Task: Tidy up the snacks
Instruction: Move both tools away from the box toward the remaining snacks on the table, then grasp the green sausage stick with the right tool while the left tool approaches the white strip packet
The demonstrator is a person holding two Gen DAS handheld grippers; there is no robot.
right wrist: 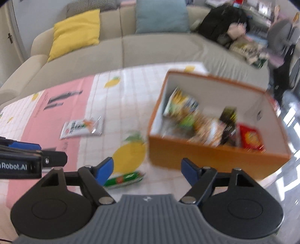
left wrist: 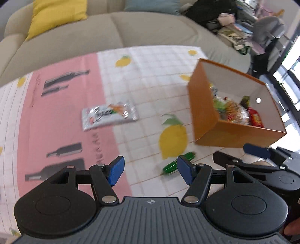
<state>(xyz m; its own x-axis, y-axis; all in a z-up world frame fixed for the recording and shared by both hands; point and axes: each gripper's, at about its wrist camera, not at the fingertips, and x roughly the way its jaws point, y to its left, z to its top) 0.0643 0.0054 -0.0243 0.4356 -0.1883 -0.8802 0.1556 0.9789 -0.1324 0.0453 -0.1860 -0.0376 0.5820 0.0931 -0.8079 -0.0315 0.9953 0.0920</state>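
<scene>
An orange box (left wrist: 206, 120) (right wrist: 206, 155) stands on the right of the table and holds several snack packets (right wrist: 206, 125). A white snack packet (left wrist: 108, 117) (right wrist: 82, 126) lies flat near the table's middle. A green packet (left wrist: 174, 165) (right wrist: 123, 179) lies near the front, just ahead of the fingers. My left gripper (left wrist: 151, 171) is open and empty above the table, with the green packet by its right fingertip. My right gripper (right wrist: 148, 171) is open and empty, in front of the box, with the green packet by its left fingertip.
The table carries a lemon-print cloth (left wrist: 146, 78) with a pink bottle-print mat (left wrist: 65, 112) on its left. A beige sofa (left wrist: 112, 32) with a yellow cushion (right wrist: 76, 33) and a blue cushion (right wrist: 161, 16) stands behind. Clutter fills the far right.
</scene>
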